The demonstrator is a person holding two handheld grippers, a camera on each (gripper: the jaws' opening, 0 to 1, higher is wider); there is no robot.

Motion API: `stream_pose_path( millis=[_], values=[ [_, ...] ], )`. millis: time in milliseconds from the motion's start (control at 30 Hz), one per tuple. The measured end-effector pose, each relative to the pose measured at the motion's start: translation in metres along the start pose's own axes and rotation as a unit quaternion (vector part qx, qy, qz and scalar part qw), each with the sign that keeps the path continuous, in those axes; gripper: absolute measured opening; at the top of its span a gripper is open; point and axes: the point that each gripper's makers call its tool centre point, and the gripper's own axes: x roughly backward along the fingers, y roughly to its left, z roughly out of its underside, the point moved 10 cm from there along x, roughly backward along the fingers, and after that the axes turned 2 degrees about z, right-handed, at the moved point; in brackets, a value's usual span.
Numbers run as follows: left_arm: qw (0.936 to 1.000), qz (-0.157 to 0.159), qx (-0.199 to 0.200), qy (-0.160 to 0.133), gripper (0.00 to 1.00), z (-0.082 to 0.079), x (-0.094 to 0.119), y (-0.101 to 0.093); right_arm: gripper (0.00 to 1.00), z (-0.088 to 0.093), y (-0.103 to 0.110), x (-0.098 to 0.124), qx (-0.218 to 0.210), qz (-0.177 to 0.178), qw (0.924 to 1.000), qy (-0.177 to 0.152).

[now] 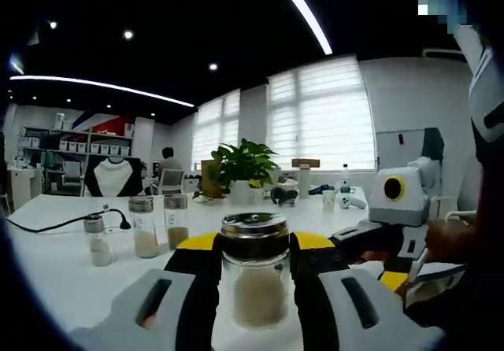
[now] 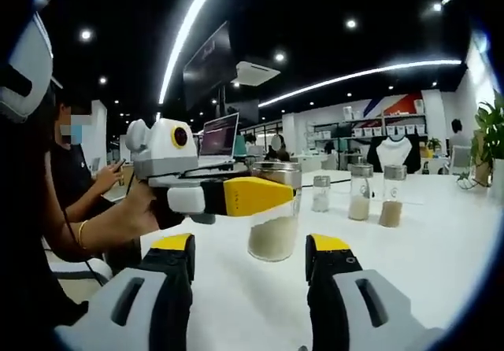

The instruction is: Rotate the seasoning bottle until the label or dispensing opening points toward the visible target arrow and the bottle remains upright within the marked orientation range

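While upright on the white table (image 1: pixel 63 280) — seasoning bottle (image 1: pixel 254 268) clamped by left gripper (image 1: pixel 253 253); right gripper (image 2: pixel 250 253) agape, apart.

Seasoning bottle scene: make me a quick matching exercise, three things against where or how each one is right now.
Things:
1. seasoning bottle
2. right gripper
3. potted plant

States:
A. open, jaws short of the bottle
B. far side of the white table
C. between the left gripper jaws, white powder inside

Pairs: 1-C, 2-A, 3-B
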Motion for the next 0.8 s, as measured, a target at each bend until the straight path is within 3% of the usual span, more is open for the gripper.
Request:
stream_pose_path(
  millis=[233,367,400,467,800],
  values=[
    [0.9995,0.031,-0.003,-0.005,0.36,-0.010,-0.003,-0.009,0.55,0.002,-0.005,0.002,0.005,0.016,0.9999,-0.002],
    [0.9992,0.039,0.002,-0.004,0.36,-0.011,-0.004,-0.010,0.52,0.000,-0.008,0.006,-0.019,0.006,0.9995,-0.024],
    [0.9979,0.064,0.009,-0.005,0.36,-0.011,-0.004,-0.016,0.52,-0.001,-0.008,0.006,-0.017,0.007,0.9996,-0.023],
    [0.9969,0.078,0.006,-0.001,0.36,-0.012,-0.005,-0.023,0.51,-0.002,-0.009,0.008,-0.012,0.008,0.9996,-0.023],
    [0.9944,0.105,0.003,0.008,0.36,-0.007,-0.009,-0.031,0.43,-0.002,-0.010,0.007,-0.016,0.007,0.9994,-0.030]
  ],
)
